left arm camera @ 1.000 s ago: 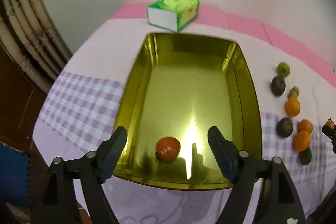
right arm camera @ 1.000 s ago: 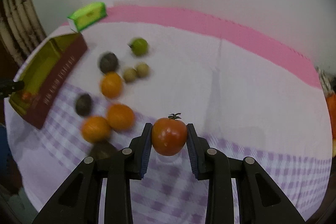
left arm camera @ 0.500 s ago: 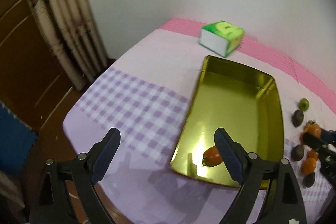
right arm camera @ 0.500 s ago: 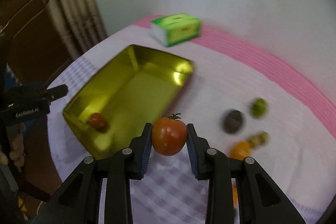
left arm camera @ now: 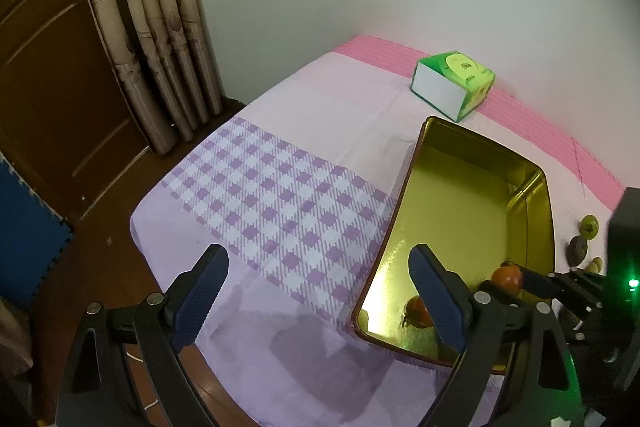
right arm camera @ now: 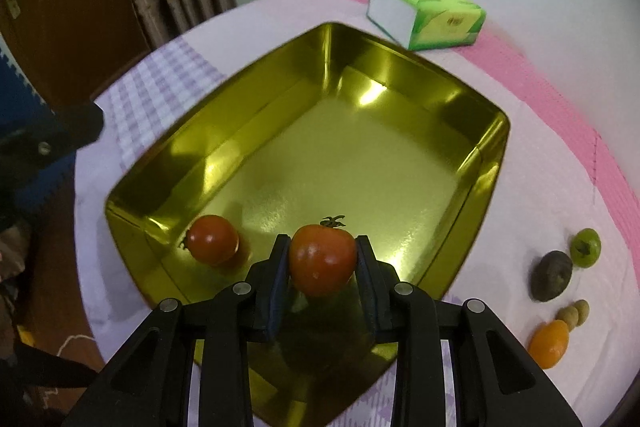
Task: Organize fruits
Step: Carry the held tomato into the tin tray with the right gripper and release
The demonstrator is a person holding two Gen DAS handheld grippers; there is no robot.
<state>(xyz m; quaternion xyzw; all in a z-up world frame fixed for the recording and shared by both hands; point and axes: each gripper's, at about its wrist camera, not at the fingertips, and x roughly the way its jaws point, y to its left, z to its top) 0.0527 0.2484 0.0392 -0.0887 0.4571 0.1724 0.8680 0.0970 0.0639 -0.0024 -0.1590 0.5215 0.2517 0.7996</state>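
My right gripper is shut on a red tomato and holds it above the near end of the gold tray. A second tomato lies in the tray's near left corner. In the left wrist view my left gripper stands open and empty over the checked cloth, left of the tray. There the lying tomato shows behind the right finger, and the held tomato sits in the right gripper over the tray's right wall.
A green tissue box stands beyond the tray. Right of the tray lie a green fruit, a dark fruit, two small brown fruits and an orange. Curtains and a wooden door stand past the table's left edge.
The right gripper has carried its tomato from the fruit pile leftward to over the tray. The left gripper has opened wider and swung left, away from the tomato lying in the tray.
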